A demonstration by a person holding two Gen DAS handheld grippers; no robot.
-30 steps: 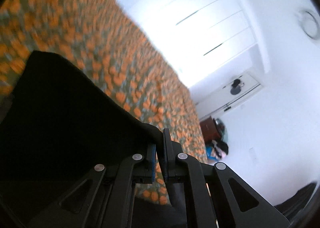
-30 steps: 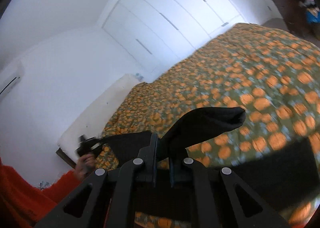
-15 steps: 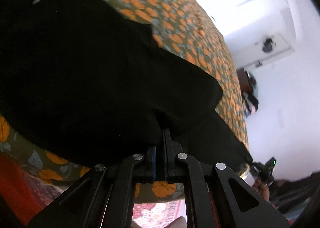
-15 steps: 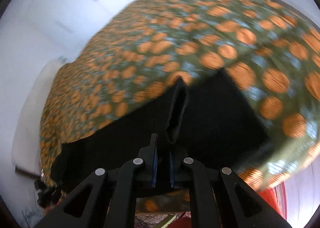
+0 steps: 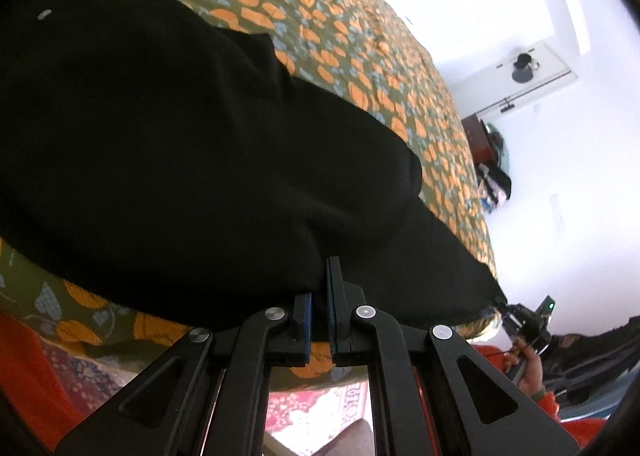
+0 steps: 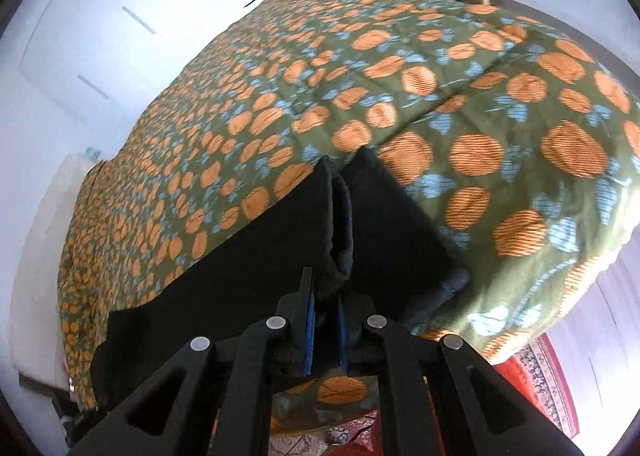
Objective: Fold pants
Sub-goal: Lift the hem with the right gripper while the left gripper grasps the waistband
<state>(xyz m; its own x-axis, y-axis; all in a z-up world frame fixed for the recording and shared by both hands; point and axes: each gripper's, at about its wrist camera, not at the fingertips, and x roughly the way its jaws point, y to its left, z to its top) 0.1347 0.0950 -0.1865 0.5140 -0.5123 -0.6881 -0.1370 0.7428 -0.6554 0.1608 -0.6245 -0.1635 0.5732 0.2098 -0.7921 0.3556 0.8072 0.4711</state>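
Black pants (image 5: 168,135) lie spread along the near edge of a bed with a green cover with orange spots (image 5: 340,27). My left gripper (image 5: 319,288) is shut on an edge of the pants close to the bed's edge. In the right wrist view the pants (image 6: 240,280) stretch away to the left, and my right gripper (image 6: 325,296) is shut on a bunched fold of the pants' end, which stands up between the fingers. The other gripper shows at far right in the left wrist view (image 5: 524,322).
The bed cover (image 6: 440,75) stretches away beyond the pants. White wardrobe doors (image 6: 100,15) stand behind the bed. A dark wooden stand with clothes (image 5: 488,159) is at the far side. A red patterned rug (image 5: 316,404) lies on the floor below the bed edge.
Both grippers came down from mid-air with the pants. The pants now lie laid out flat on the bed's near edge, both grippers still clamped on them.
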